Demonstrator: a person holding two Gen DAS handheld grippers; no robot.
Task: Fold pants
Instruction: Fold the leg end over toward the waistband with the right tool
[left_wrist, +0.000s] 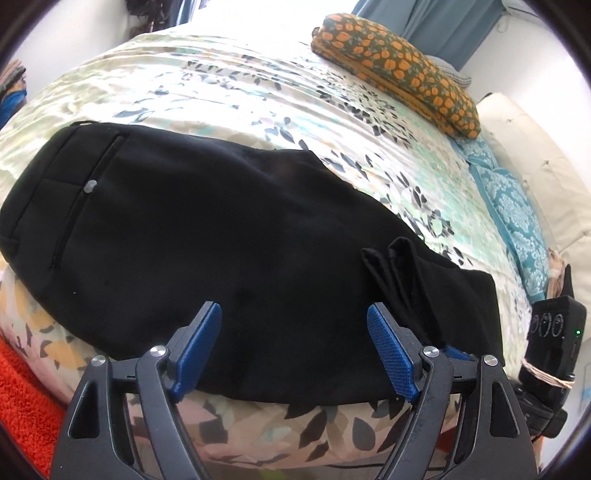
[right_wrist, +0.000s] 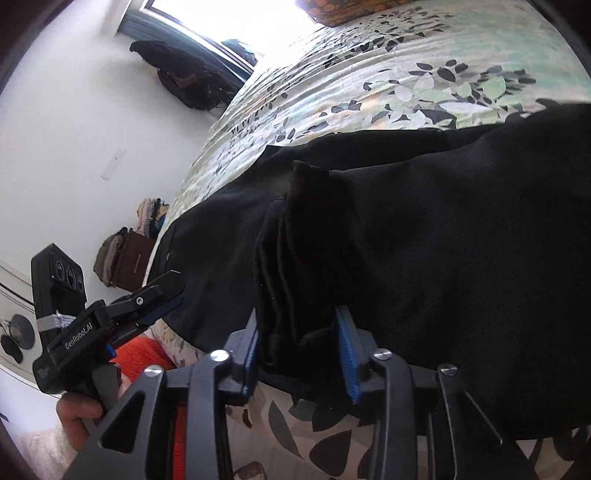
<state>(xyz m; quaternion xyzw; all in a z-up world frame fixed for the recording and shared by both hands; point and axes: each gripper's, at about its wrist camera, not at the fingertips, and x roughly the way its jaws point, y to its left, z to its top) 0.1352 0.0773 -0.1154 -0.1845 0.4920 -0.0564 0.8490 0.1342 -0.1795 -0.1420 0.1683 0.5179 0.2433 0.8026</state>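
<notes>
Black pants (left_wrist: 184, 229) lie flat on the floral bed cover (left_wrist: 229, 85), with the waistband and a back pocket at the left. My left gripper (left_wrist: 293, 314) is open just above the pants' near edge, holding nothing. My right gripper (right_wrist: 299, 325) is shut on a bunched fold of the pants (right_wrist: 424, 258) at their right end; that bunch also shows in the left wrist view (left_wrist: 399, 280). The left gripper shows in the right wrist view (right_wrist: 162, 291), to the left of the pants.
An orange-flowered folded cloth (left_wrist: 399, 70) lies at the far right of the bed. Teal pillows (left_wrist: 513, 214) and a cream headboard (left_wrist: 546, 173) are on the right. A red rug (left_wrist: 26, 387) lies on the floor below the bed's near edge.
</notes>
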